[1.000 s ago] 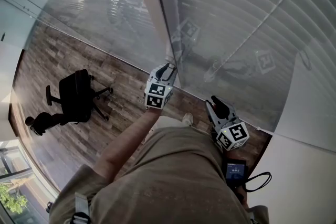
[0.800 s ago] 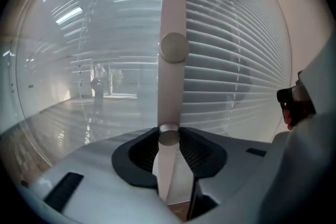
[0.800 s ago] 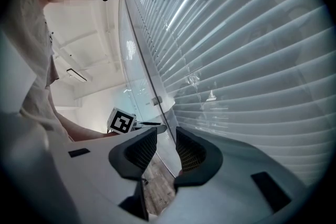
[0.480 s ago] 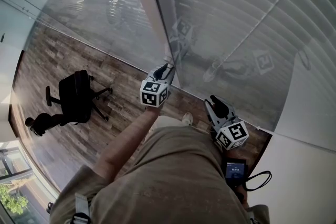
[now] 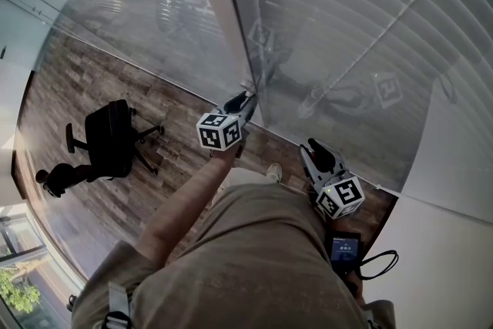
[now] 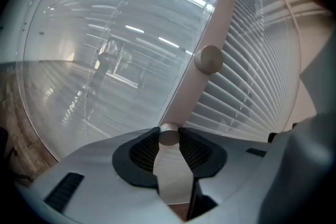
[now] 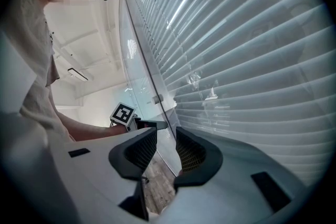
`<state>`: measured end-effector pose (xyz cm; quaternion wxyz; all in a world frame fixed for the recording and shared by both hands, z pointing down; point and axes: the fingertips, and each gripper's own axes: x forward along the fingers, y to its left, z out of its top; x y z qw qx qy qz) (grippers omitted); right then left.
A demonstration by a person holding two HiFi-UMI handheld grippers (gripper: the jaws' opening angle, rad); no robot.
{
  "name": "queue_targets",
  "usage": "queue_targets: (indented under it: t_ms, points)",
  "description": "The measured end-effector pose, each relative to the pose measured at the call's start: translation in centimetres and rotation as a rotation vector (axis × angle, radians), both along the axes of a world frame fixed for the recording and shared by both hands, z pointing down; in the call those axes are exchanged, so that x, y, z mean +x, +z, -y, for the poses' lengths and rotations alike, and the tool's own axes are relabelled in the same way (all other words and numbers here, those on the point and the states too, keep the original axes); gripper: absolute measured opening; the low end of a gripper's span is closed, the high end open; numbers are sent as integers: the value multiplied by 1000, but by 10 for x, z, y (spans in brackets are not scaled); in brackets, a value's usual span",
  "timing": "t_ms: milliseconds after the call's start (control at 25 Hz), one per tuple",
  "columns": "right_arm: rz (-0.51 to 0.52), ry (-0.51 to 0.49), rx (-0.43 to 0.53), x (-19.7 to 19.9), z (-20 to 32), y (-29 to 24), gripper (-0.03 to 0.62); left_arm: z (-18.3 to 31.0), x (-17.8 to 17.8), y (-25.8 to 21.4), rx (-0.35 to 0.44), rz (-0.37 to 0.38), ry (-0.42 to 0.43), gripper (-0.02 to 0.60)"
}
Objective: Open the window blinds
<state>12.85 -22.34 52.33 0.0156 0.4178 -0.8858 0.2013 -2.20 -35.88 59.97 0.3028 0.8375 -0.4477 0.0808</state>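
Observation:
White slatted blinds (image 5: 370, 4) hang behind the glass panes of a wall. In the left gripper view a round metal knob (image 6: 169, 134) sits on the pale upright frame post (image 6: 210, 23) between two panes. My left gripper (image 6: 169, 136) is shut on it, one pad on each side, and its jaws have just been closing on the knob. A second knob (image 6: 209, 59) sits higher on the post. In the head view the left gripper (image 5: 240, 100) touches the post. My right gripper (image 5: 320, 154) hangs close to the blinds (image 7: 247, 60), open and holding nothing (image 7: 165, 136).
A black office chair (image 5: 112, 139) stands on the wooden floor (image 5: 69, 81) to the left. A small dark device with a cable (image 5: 344, 252) hangs at the person's waist. A white wall (image 5: 454, 243) closes the right side.
The left gripper has rolled on the spot, so its marker cube now shows other faces. The right gripper has not moved.

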Motion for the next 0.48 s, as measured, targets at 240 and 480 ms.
queue_targets:
  t_ms: [240, 480]
  points:
    - [0, 2, -6, 0, -1, 1, 119, 0, -1, 0, -59, -117, -18, 133]
    - [1, -1, -6, -2, -2, 5, 119, 1, -3, 5, -131, -271, -46, 133]
